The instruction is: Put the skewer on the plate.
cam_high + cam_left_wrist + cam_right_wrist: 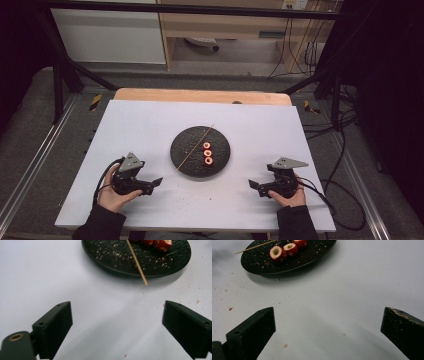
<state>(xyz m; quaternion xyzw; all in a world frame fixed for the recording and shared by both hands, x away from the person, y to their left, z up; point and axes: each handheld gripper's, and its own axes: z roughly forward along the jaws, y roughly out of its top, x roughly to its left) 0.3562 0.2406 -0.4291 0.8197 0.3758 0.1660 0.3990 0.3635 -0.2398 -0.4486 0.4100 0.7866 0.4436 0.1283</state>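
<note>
— Black jaws of the left gripper (117,325) are standing wide apart with nothing between them, hovering over the bare white table (37,277). Ahead of them and a little toward the right jaw, the dark plate (110,257) is sitting with the wooden skewer (137,263) lying across it, its near tip poking past the rim toward the jaws.

— So that tip is looking like the easiest thing for the left gripper to take?

— Probably, since it is overhanging the rim and is clear of the plate's surface. The person is likely going to need both jaws straddling the stick crosswise, closing gently so that it is not rolling away.

— And the red pieces?

— Three cored red fruit pieces (277,253) are lying in a row on the plate, beside the skewer but apart from it. Seen from the right gripper (328,332), they are sitting ahead of the left jaw, well beyond it. Those jaws are also gaping open and holding nothing.

— What is making the step go well, then?

— From above, the left gripper (155,183) and the right gripper (253,185) are flanking the plate (186,167). Judging from that, one is steadying the stick while the other is pinching a fruit piece by its sides, keeping the cored hole lined up with the point. Crumbs (284,345) on the table are suggesting the fruit is crumbling under hard squeezing.
</note>
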